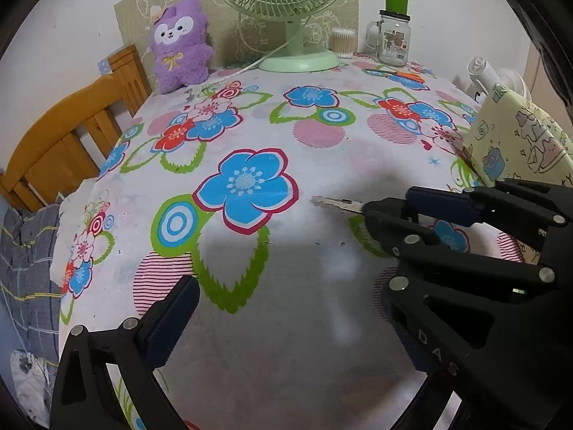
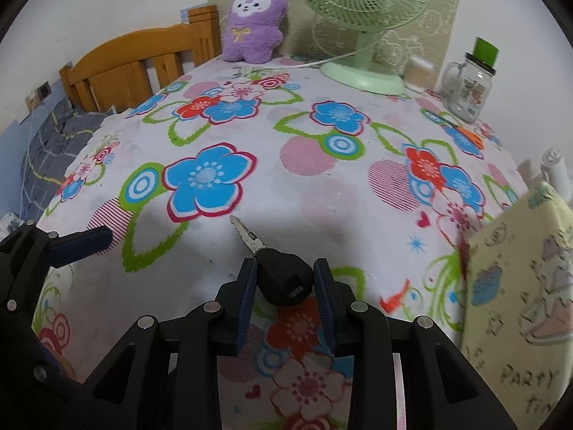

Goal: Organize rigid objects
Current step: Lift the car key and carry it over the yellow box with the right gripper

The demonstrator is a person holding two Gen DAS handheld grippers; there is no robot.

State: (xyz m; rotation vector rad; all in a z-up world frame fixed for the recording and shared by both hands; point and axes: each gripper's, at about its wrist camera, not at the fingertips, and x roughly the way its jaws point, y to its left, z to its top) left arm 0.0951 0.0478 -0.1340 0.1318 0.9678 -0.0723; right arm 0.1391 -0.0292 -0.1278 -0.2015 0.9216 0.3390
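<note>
Right wrist view: key (image 2: 272, 268) with black plastic head and silver blade lies near the front of the desk (image 2: 322, 193), on its floral cloth. The blade points away toward the far left. The right hand-held gripper (image 2: 285, 279) has its 2 blue-padded fingers closed onto the sides of the black head, gripping it.

Left wrist view confirms the same grip from the side: key (image 1: 340, 205), blade projecting left from the right hand-held gripper (image 1: 401, 208). The left hand-held gripper shows only 1 finger (image 1: 172, 322) at lower left; its opening cannot be judged, and nothing is seen in it.

To the right stands a yellow printed box (image 2: 519, 279). Along the far edge: a purple plush toy (image 2: 254, 21), a green desk fan (image 2: 361, 10), a cotton-swab tub (image 2: 419, 73), a glass jar mug (image 2: 469, 86). A wooden bed frame (image 2: 139, 61) sits at the far left.
</note>
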